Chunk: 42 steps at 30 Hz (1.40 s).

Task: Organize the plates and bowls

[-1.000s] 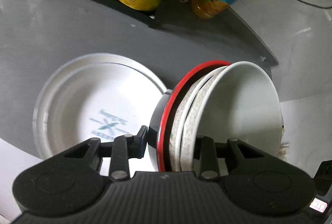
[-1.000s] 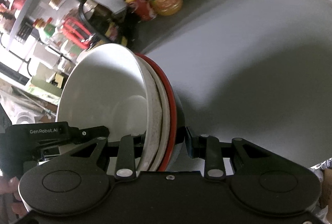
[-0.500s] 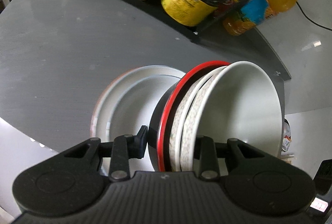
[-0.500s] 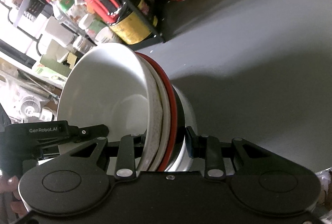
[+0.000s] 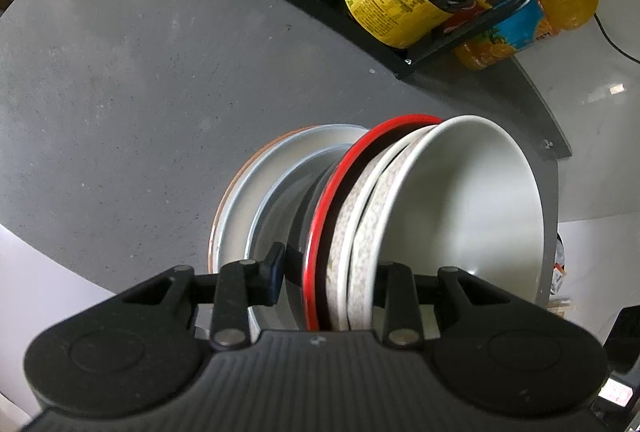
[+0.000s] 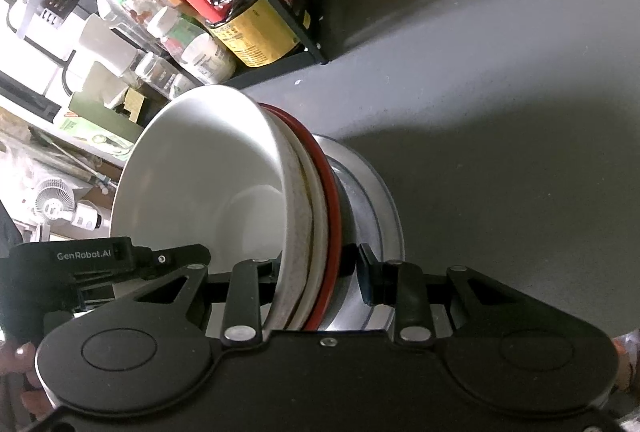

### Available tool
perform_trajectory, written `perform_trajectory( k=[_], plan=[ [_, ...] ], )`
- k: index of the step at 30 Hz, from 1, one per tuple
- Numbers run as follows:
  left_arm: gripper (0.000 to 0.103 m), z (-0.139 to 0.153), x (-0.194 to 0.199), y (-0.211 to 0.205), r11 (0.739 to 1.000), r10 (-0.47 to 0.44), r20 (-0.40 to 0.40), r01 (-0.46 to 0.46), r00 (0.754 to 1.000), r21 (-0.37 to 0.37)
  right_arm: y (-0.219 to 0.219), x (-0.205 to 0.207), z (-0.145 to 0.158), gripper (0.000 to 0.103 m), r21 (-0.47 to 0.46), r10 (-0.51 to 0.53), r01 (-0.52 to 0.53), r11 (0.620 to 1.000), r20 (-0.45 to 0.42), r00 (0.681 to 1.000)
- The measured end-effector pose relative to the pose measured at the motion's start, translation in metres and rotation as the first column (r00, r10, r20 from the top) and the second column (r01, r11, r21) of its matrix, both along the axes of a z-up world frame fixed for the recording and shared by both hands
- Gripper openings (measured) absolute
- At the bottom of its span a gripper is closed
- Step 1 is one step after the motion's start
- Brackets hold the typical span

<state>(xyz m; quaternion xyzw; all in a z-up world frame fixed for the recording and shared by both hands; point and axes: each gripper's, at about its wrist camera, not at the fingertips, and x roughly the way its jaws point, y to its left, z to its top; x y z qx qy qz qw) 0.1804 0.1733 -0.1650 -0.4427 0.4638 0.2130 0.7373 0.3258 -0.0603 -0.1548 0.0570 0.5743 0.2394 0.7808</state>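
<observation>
Gripping three nested bowls (image 5: 460, 216) over two stacked plates (image 5: 256, 199), both grippers clamped

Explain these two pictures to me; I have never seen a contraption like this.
No robot here: a person holds two hand-held grippers, each carrying a fisheye camera looking along its fingers. One picture comes from the left gripper, the other from the right gripper. Both are shut on the rims of one stack of bowls: a white bowl innermost, speckled ones, a red-rimmed black one outermost. Below it, plates lie on the grey countertop. Behind stands a rack with a soy sauce jug and jars.
</observation>
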Motion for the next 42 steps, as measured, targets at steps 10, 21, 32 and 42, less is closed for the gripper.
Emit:
perform_trajectory(
  k=[10, 21, 32, 42],
  plan=[
    [0.031, -0.01, 0.003, 0.002, 1.0, -0.005, -0.002, 0.005, 1.0, -0.002, 0.0, 0.0, -0.006, 0.032, -0.003, -0.01, 0.01, 1.0, -0.004, 1.0],
    [0.051, 0.005, 0.007, 0.002, 0.995, -0.096, -0.006, 0.096, 0.995, 0.039, -0.013, -0.011, 0.016, 0.044, 0.046, -0.12, 0.118, 0.992, 0.031, 0.992],
    [0.076, 0.036, 0.007, -0.01, 0.981, -0.141, 0.019, 0.137, 0.99, 0.14, -0.041, -0.039, 0.053, 0.073, 0.045, -0.213, 0.208, 0.977, 0.145, 0.966],
    [0.086, 0.049, 0.005, -0.038, 0.943, -0.245, 0.008, 0.236, 0.969, 0.235, -0.087, -0.082, 0.074, 0.086, 0.053, -0.359, 0.357, 0.933, 0.227, 0.905]
  ],
)
